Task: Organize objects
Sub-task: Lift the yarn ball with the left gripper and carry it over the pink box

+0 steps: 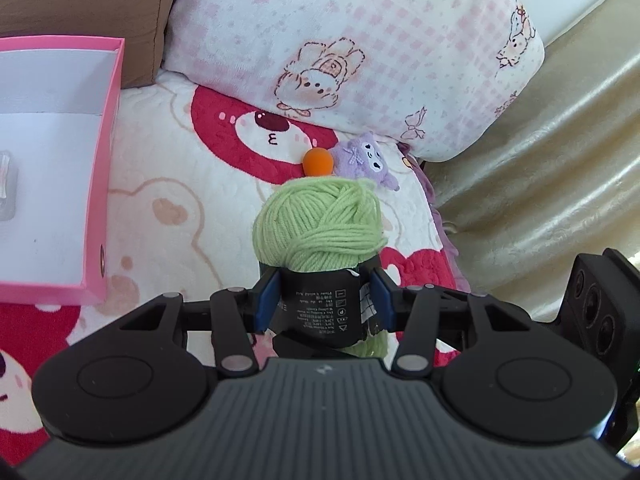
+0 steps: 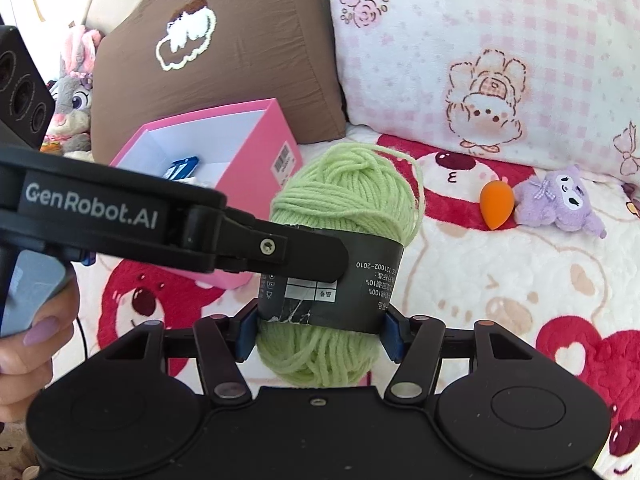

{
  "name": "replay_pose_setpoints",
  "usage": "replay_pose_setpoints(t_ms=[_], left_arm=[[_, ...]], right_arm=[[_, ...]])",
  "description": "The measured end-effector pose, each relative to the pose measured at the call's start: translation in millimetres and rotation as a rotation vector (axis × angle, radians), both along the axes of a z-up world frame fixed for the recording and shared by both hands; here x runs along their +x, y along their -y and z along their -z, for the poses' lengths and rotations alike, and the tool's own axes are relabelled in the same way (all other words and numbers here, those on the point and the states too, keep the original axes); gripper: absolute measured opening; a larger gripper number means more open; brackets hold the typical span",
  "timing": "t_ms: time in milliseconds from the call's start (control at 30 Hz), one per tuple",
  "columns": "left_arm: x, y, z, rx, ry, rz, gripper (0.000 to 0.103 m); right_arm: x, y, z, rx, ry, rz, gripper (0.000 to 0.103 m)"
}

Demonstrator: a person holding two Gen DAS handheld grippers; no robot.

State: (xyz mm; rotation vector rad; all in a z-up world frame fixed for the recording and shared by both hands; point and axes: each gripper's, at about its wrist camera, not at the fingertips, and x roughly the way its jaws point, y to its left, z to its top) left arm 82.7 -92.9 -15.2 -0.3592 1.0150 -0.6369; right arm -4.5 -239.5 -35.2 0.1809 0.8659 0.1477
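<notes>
Both grippers, the left gripper and the right gripper, pinch the green yarn ball at its black paper band, jaws pressing either side, holding it above the bed. It looks light and squashy, so the stiffer band is the sensible hold, with the pink box waiting far left.

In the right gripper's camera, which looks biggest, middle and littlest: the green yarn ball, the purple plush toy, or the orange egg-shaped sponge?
Largest to smallest, as they look:
1. Green yarn ball, though it sits right by the camera, between the grippers, so that inflates it.
2. Purple plush toy.
3. Orange egg-shaped sponge, lying beside the plush toy and clearly smaller than it.
</notes>
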Motion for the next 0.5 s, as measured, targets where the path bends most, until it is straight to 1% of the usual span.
replay_pose_setpoints(t_ms=[167, 300, 500], left_arm=[[-11, -6, -7, 0.012, -0.016, 0.007, 0.047], [-21, -12, -11, 0.073, -0.036, 0.007, 0.048], [-36, -36, -19, 0.072, -0.037, -0.015, 0.048]], right_arm=[[-10, -5, -6, 0.026, -0.012, -0.010, 0.067], [-10, -15, -4, 0.070, -0.055, -0.025, 0.067], [-12, -36, -13, 0.081, -0.073, -0.064, 0.067]])
